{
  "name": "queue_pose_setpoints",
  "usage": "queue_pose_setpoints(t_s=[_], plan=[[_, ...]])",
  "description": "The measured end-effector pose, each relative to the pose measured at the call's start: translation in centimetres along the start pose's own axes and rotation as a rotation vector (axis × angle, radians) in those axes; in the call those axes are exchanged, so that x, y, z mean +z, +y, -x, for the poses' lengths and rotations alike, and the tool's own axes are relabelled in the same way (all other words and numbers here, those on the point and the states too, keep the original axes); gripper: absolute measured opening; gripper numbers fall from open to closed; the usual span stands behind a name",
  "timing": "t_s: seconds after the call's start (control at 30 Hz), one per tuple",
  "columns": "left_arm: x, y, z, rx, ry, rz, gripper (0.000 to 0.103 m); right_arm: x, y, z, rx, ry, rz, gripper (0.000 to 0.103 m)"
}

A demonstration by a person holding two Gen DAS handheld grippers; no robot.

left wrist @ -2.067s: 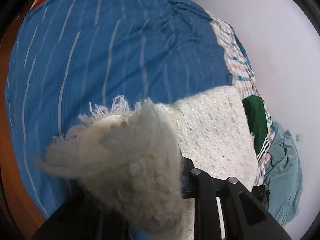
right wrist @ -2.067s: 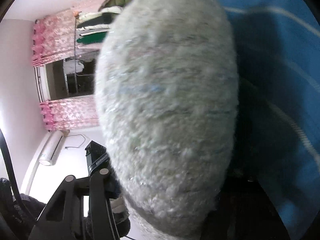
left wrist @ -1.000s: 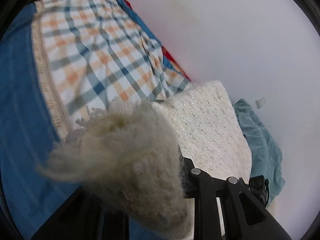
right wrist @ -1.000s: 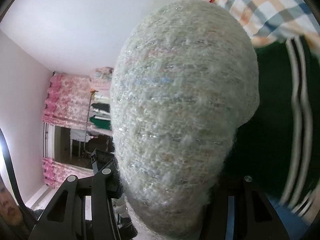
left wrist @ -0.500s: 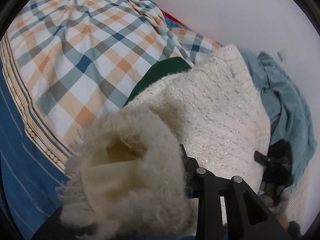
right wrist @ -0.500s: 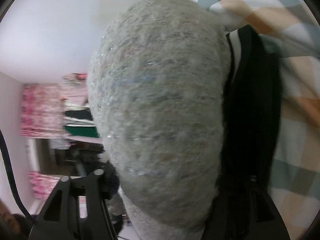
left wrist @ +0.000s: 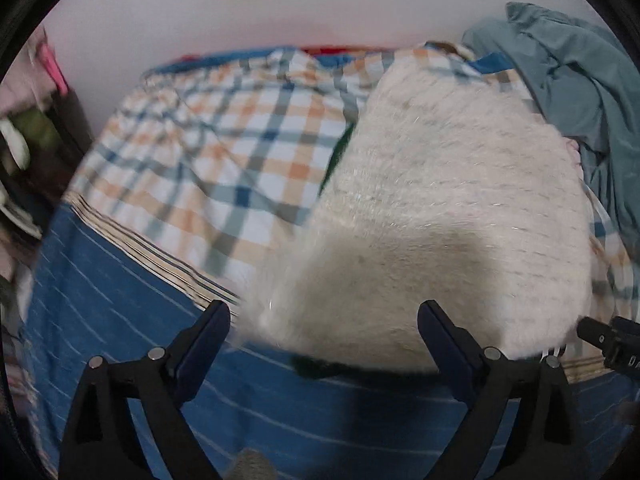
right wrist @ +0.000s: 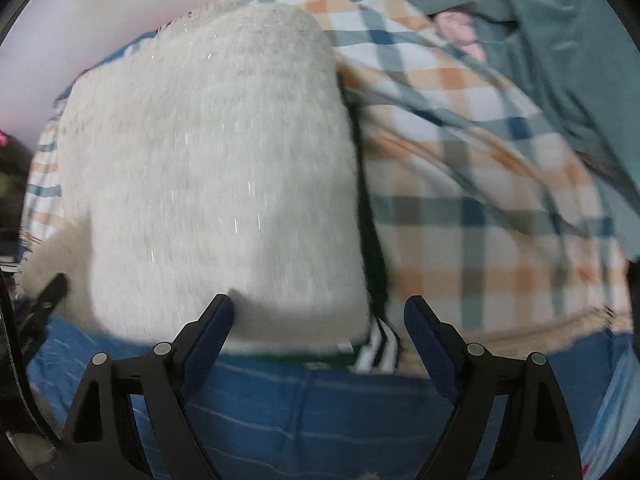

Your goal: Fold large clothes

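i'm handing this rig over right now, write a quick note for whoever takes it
Left tool: open, holding nothing.
Right tool: open, holding nothing.
The folded white fuzzy sweater lies on a green striped garment, by the plaid blanket on the blue striped sheet.
Done: the sweater is folded and set on the stack.
Left: the crumpled teal garment beside the stack looks unfolded and is probably next.

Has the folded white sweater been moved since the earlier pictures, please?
Yes. The white sweater has left both grippers and now rests against the checked blanket, on a green garment, with the left gripper and right gripper open.
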State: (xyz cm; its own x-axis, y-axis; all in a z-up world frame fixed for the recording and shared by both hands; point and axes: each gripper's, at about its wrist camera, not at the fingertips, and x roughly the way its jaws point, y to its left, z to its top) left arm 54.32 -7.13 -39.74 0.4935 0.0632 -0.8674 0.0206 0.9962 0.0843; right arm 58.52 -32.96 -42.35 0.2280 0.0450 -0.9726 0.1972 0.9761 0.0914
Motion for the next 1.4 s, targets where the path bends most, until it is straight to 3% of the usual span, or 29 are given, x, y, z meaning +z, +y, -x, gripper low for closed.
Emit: queue_pose_setpoints(t_s=[0.23, 0.37, 0.7, 0.97, 1.2, 1.4], plan=[[-1.0, 0.0, 8.2, 0.054, -0.078, -0.071, 0.101, -6.9, -1.2, 6.3, -0.145, -0.089, 0.015, 0.089], [-2.2, 0.4, 13.7, 0.041, -0.100, -0.092, 0.101, -11.3, 1.3, 15.2, -0.163, -0.155, 0.003, 0.089], [-6.4, 2.9, 31.0, -0.042, -0.150, -0.066, 0.101, -22.3, 2.4, 36.6, -0.159, -0.301, -0.021, 0.089], [-9.3, 5.4, 43.4, -0.035, -0.227, -0.017, 0.101, -30.8, 3.7, 52.7, -0.155, -0.418, 0.008, 0.089], [-11.3, 6.6, 50.3, -0.047, -0.303, -0.015, 0.101, -36.7, 4.0, 63.3, -0.139, -0.519, 0.019, 0.089], [-12.6, 7.0, 52.9, -0.057, -0.330, -0.024, 0.101, -40.1, 3.7, 68.2, -0.139, -0.586, 0.027, 0.089]])
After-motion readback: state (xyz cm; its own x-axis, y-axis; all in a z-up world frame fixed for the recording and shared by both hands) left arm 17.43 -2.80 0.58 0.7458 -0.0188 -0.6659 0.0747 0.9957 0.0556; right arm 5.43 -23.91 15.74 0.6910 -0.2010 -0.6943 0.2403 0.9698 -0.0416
